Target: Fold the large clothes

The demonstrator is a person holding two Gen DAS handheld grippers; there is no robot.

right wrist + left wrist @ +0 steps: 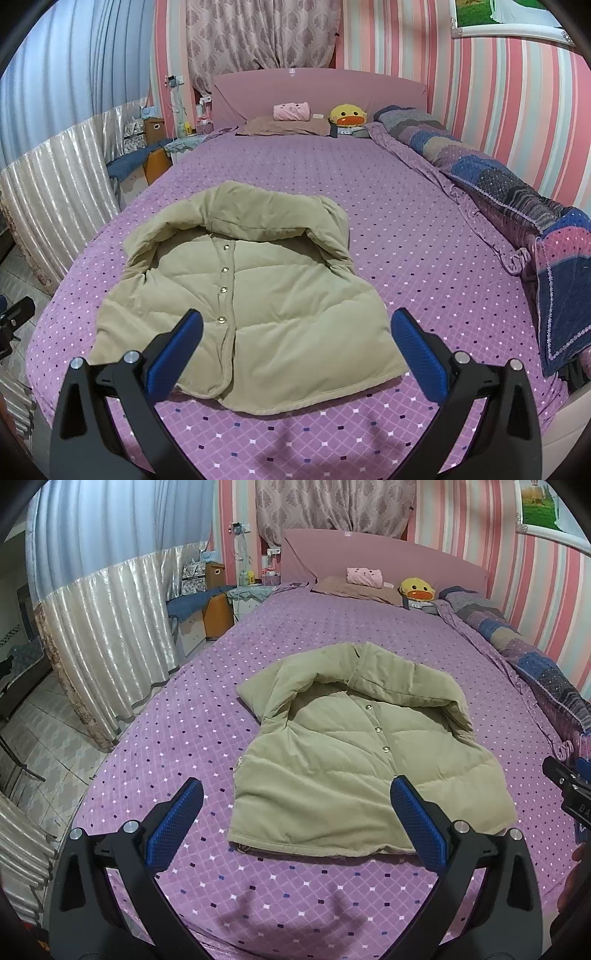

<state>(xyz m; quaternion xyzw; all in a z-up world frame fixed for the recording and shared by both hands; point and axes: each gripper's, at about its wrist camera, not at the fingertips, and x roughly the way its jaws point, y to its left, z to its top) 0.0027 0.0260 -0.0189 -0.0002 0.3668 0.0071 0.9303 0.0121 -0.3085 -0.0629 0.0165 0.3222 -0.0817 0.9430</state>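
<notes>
Both claws are hovering apart and empty: the left gripper (295, 805) and right gripper (295, 325) are framing the padded jacket (354, 760), lying mid-frame on the purple bedspread (184, 738). Next fold looks due, calling for a hem pinch.

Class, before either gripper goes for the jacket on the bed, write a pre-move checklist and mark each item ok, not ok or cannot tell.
1. Left gripper open and empty: ok.
2. Right gripper open and empty: ok.
3. Jacket lies flat on the bed, buttons up: ok.
4. Sleeves tucked in: cannot tell, none shows clearly.
5. Hood spread at the far end, not yet folded down: not ok.
6. Quilt along the wall lies apart from the jacket: ok.
</notes>
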